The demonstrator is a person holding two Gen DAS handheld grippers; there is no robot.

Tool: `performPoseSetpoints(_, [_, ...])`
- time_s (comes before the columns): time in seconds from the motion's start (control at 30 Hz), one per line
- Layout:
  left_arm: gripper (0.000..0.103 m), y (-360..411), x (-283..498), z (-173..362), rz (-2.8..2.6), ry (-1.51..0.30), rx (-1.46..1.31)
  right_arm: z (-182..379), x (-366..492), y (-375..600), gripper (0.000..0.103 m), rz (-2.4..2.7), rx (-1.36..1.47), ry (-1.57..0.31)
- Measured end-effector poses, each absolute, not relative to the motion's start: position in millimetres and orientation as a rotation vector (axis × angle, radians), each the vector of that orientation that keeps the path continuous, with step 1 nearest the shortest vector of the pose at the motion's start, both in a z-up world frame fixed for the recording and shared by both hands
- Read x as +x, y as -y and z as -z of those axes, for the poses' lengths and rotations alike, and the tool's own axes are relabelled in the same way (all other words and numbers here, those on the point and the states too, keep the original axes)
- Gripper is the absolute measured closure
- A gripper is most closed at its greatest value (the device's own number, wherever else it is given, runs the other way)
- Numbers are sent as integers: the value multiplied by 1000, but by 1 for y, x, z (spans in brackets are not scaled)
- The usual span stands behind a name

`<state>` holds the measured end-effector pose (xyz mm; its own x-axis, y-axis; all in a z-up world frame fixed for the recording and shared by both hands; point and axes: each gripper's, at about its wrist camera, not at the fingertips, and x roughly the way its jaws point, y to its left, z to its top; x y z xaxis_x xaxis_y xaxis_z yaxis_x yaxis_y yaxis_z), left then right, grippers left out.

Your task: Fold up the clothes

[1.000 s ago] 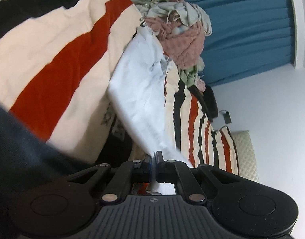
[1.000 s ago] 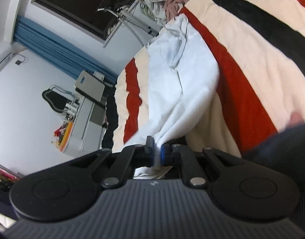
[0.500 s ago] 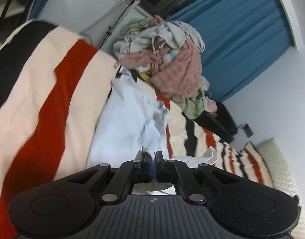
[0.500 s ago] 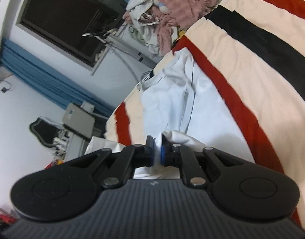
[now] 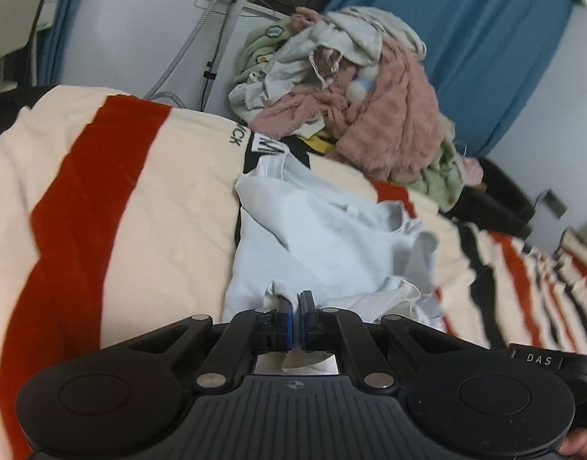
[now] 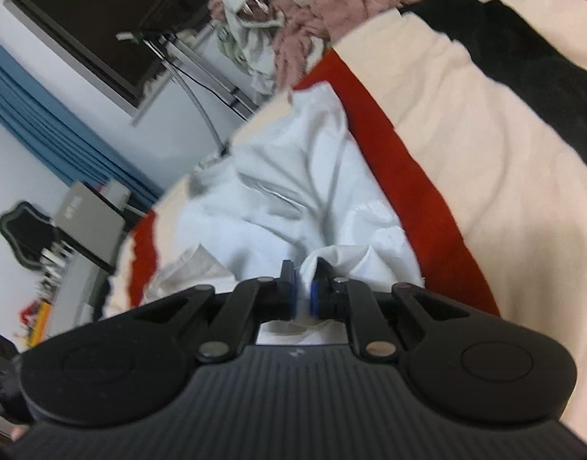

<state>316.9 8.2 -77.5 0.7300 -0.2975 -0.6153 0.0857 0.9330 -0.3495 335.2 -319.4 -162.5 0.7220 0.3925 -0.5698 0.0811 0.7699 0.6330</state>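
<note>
Left claw (image 5: 296, 304) clamped on edge of pale blue garment (image 5: 324, 237); right claw (image 6: 302, 280) pinching same garment (image 6: 293, 207), fabric bunched between pads. Garment on bed with striped blanket (image 5: 147, 207), just in front of laundry pile (image 5: 355, 88). Change from a second ago: both claws carried held edge toward pile, garment no longer stretched long, now doubled over itself. Likely first fold nearly laid; release and smoothing still to do.
</note>
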Motion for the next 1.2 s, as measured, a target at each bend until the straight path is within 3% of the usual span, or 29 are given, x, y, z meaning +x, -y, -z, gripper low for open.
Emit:
performPoseSetpoints(0.1, [99, -1, 325, 90, 216, -731, -273, 168, 337, 315, 89, -190, 646, -777])
performPoseSetpoints(0.13, [97, 1, 325, 91, 213, -730, -261, 166, 337, 315, 81, -198, 639, -774])
performPoseSetpoints(0.17, [95, 4, 324, 90, 208, -729, -250, 163, 335, 314, 62, -207, 633, -766])
performPoseSetpoints(0.2, [92, 6, 322, 89, 206, -725, -238, 158, 331, 314, 51, -216, 628, -753])
performPoseSetpoints(0.23, [78, 9, 319, 86, 204, -725, -224, 153, 327, 313, 34, -224, 622, -740])
performPoseSetpoints(0.27, [63, 12, 315, 82, 211, -731, -211, 148, 323, 312, 29, -233, 617, -727])
performPoseSetpoints(0.37, [36, 18, 297, 64, 222, -721, -175, 126, 305, 307, 29, -247, 563, -679])
performPoseSetpoints(0.53, [23, 28, 246, 21, 237, -642, -100, 88, 260, 298, 29, -238, 449, -598])
performPoseSetpoints(0.93, [20, 21, 86, -44, 282, -418, -91, 50, 116, 269, 29, -174, 270, -412])
performPoseSetpoints(1.2, [17, 1, 30, -24, 285, -380, -137, 57, 72, 256, 29, -149, 237, -372])
